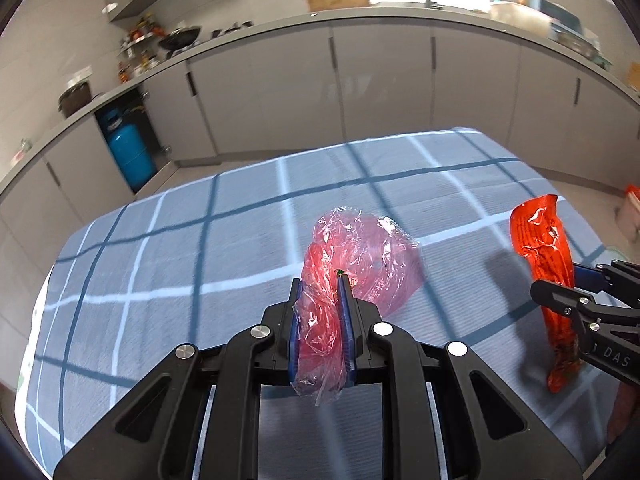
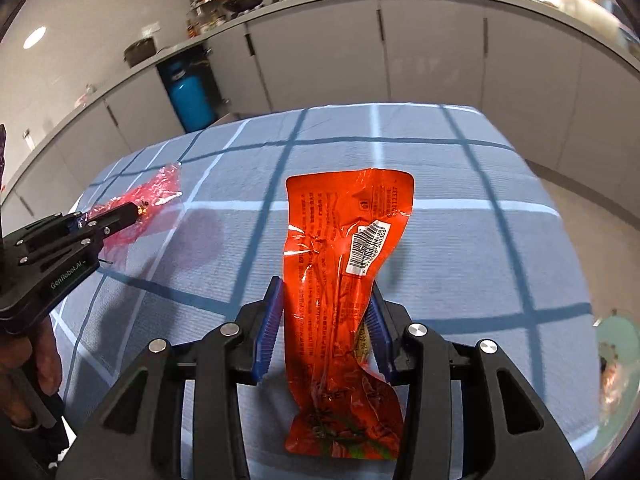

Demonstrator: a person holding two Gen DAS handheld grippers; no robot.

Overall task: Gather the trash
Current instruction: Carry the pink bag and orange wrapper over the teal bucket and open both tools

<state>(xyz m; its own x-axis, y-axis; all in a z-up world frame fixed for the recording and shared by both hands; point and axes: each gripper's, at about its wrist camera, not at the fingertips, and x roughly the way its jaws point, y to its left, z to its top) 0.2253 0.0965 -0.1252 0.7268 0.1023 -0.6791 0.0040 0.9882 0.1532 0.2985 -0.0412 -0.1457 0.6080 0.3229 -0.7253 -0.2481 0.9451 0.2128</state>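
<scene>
While both hover over checked cloth (image 1: 160, 248), L claw (image 1: 322, 280) pinches pink film (image 1: 360, 248), R claw (image 2: 326, 292) orange wrapper (image 2: 340, 240); maybe bowl (image 2: 616, 344) nearby.

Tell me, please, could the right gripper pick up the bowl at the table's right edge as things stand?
Probably not: the right gripper is shut on the orange wrapper, so its jaws are full. The bowl lies near it with bare tablecloth between them, but the wrapper must go first.

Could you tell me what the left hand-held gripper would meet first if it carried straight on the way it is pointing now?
Probably the checked tablecloth. The left hand-held gripper, shut on the pink plastic wrapper, points down and forward over bare cloth; nothing else lies ahead, though depth is hard to judge.
</scene>
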